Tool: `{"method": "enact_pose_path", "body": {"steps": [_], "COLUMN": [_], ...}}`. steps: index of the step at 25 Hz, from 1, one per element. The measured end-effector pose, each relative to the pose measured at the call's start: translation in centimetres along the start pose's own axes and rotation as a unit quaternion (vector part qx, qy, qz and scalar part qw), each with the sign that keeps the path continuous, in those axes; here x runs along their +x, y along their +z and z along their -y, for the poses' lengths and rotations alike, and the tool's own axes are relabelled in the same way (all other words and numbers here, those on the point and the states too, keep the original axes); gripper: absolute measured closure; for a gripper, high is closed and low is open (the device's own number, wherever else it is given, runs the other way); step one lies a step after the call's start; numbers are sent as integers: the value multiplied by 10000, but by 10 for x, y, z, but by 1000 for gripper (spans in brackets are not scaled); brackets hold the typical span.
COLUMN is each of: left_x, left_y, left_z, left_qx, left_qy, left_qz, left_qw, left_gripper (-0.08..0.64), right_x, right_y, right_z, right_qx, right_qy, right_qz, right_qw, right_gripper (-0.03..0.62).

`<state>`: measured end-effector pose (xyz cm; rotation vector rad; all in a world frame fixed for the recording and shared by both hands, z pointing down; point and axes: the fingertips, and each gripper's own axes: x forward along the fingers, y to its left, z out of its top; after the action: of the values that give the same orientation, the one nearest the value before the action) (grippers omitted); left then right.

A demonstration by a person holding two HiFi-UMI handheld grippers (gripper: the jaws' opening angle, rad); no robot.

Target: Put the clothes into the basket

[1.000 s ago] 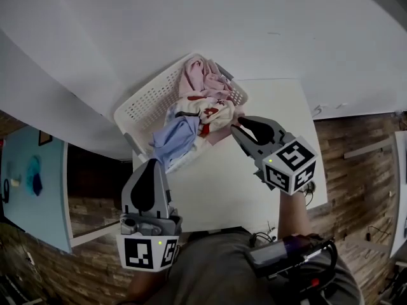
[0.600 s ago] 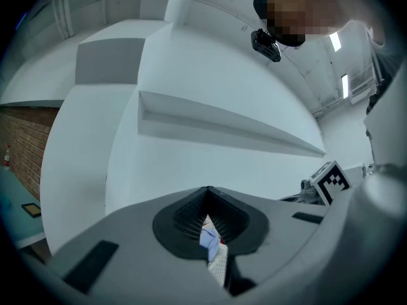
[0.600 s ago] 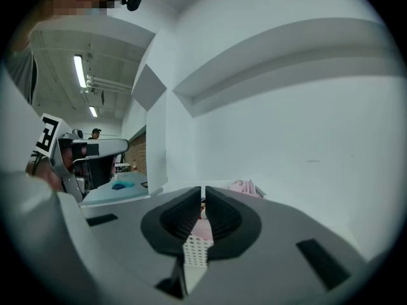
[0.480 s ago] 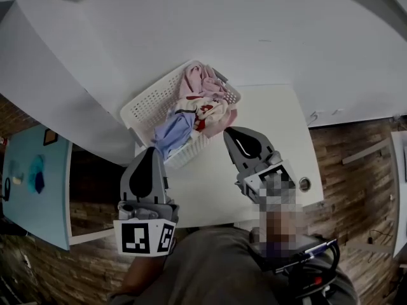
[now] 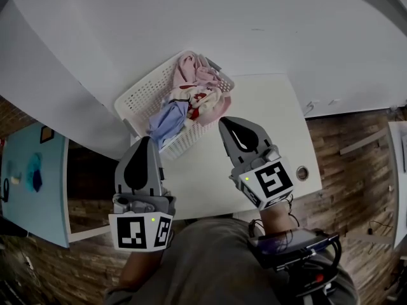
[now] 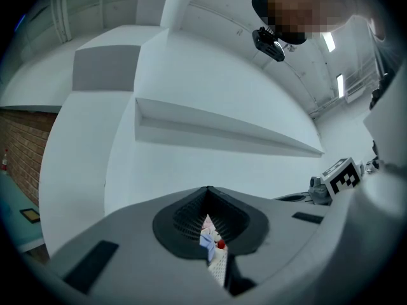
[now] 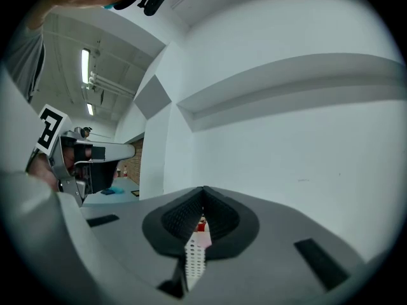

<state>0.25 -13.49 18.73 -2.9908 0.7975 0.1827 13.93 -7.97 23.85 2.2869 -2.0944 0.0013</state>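
white table (image 5: 254,116) against a white wall (image 5: 267,24) carries the basket (image 5: 137,107) at its far left corner, with the clothes (image 5: 191,94) heaped inside it, pink, cream and blue. they look light, soft and floppy, so a stray piece is best pinched at a thick fold, not a loose edge. left gripper (image 5: 144,143) is closed and empty; right gripper (image 5: 224,123) has just been closing with nothing between its jaws, both held near the basket.
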Motion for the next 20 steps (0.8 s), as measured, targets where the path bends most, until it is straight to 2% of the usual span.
{"method": "enact_pose_path", "body": {"steps": [20], "left_x": [-2], "left_y": [-5], "left_z": [-7], "left_qx": [-32], "left_qy": [35], "left_qz": [-54], "left_qw": [10000], "left_gripper": [552], "right_x": [4], "right_y": [-4], "right_z": [-2], "right_qx": [91], "right_qy": [32], "right_qz": [-105], "right_qw": [9999], "right_gripper": [584]}}
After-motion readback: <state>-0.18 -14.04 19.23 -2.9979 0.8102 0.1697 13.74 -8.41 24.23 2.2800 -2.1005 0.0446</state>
